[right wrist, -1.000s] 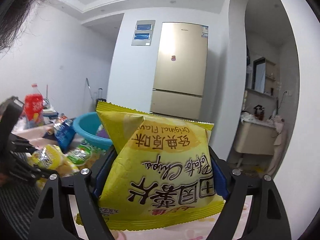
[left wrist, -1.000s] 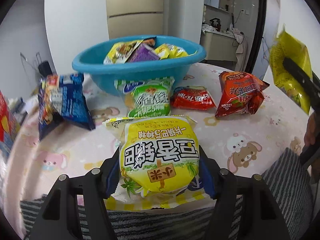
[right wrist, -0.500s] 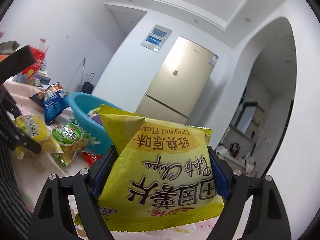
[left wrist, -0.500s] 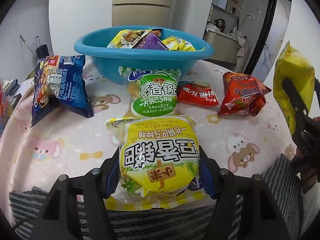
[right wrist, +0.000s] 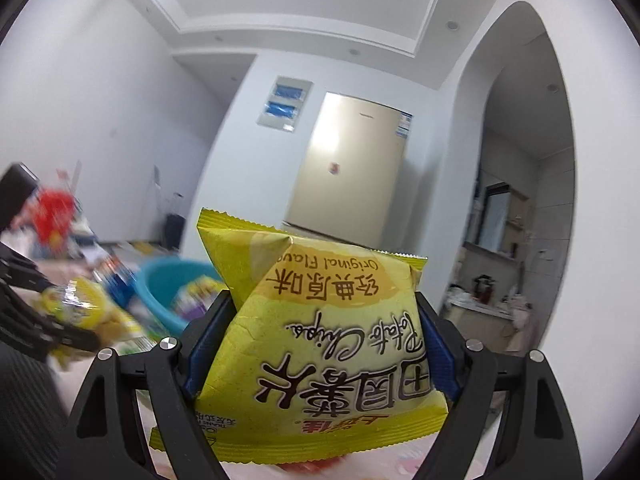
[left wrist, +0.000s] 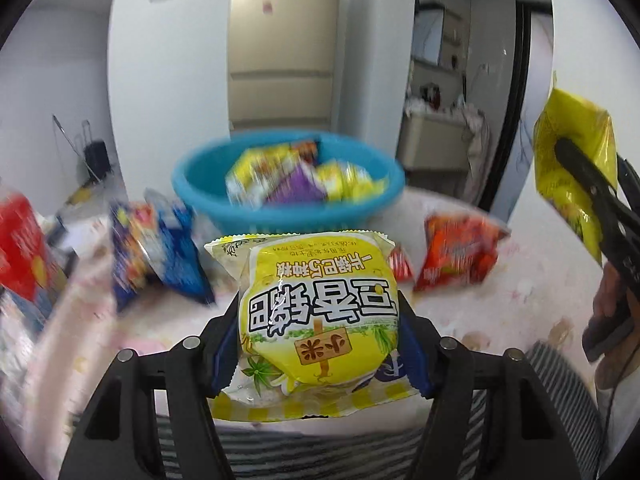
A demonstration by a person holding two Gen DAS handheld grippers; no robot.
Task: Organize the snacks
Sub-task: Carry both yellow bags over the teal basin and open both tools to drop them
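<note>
My left gripper (left wrist: 318, 328) is shut on a yellow snack pack (left wrist: 318, 304) and holds it above the table, in front of the blue basin (left wrist: 288, 208), which holds several snack bags. My right gripper (right wrist: 320, 344) is shut on a yellow potato chip bag (right wrist: 320, 344), held high; that bag also shows at the right of the left wrist view (left wrist: 572, 176). The basin shows blurred at lower left in the right wrist view (right wrist: 168, 292).
On the pink cartoon tablecloth (left wrist: 500, 308) lie a blue snack bag (left wrist: 156, 256), an orange-red bag (left wrist: 460, 256) and a small red pack (left wrist: 400, 268). A red package (left wrist: 20, 248) stands at the far left. A beige fridge (right wrist: 352, 172) stands behind.
My left gripper has lifted its yellow pack and tilted up, so the basin now sits lower and farther. The right gripper has swung with its chip bag; the view is blurred.
</note>
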